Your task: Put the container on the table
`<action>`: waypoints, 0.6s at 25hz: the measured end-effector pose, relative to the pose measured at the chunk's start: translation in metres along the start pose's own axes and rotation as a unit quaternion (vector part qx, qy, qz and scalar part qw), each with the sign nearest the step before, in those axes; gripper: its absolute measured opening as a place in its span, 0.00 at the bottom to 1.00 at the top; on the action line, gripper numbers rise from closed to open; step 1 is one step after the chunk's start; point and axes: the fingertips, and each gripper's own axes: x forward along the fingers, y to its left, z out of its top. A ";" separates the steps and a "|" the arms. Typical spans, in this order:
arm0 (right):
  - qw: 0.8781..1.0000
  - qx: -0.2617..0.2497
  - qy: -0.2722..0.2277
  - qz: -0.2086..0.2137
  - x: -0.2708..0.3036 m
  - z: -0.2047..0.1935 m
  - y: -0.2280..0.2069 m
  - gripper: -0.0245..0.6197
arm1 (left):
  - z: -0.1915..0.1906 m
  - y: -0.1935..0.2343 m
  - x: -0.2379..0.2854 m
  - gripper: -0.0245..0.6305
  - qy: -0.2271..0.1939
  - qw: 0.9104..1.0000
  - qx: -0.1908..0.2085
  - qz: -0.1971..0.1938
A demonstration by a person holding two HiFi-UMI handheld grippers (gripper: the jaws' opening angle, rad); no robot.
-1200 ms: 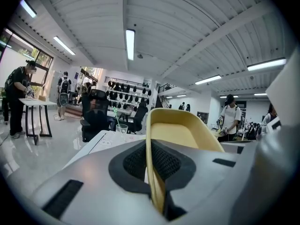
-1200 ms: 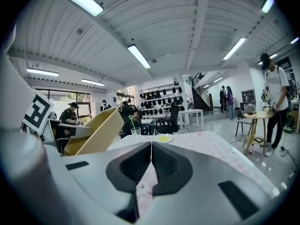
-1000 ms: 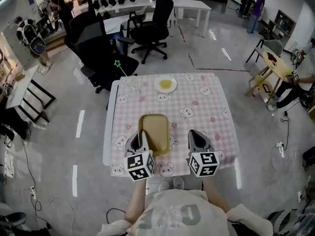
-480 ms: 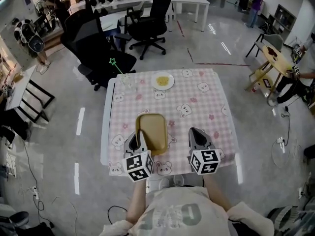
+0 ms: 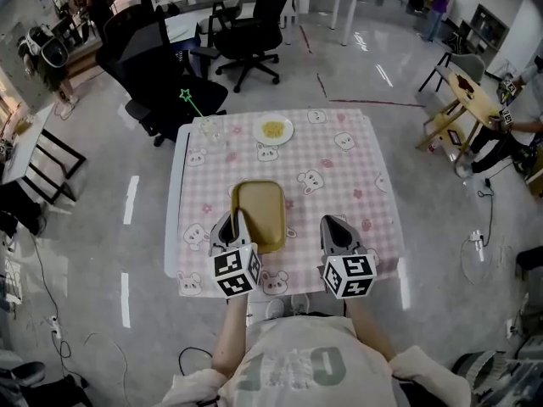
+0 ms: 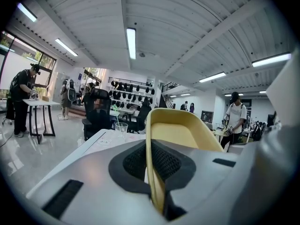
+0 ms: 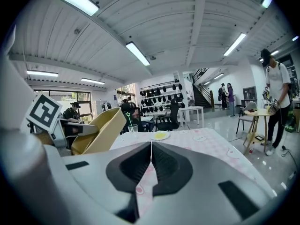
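At the bottom centre of the head view both forearms reach forward side by side, with the grippers angled slightly down over the table's near edge. The left gripper (image 5: 233, 220) is clamped on the near-left rim of the yellow container (image 5: 261, 214), which is tilted over the table (image 5: 339, 185) at mid-frame. The right gripper (image 5: 333, 225), beside the container, has its jaws pressed together on nothing. Farther up are a plate (image 5: 274, 130) and a glass (image 5: 209, 131).
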 end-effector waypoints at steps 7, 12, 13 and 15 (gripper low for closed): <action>1.000 0.006 0.009 0.000 -0.006 -0.007 0.001 0.08 | -0.018 0.013 0.050 0.08 0.074 0.997 -0.007 -0.008; 1.000 0.015 0.012 -0.008 -0.017 -0.012 -0.004 0.08 | -0.053 0.019 0.085 0.08 0.144 0.990 0.000 -0.008; 1.000 0.017 0.011 -0.011 -0.019 -0.012 -0.005 0.08 | -0.058 0.020 0.092 0.08 0.153 0.988 0.008 -0.006; 1.000 0.019 0.011 -0.018 -0.024 -0.013 -0.009 0.08 | -0.068 0.023 0.107 0.08 0.173 0.985 0.021 -0.001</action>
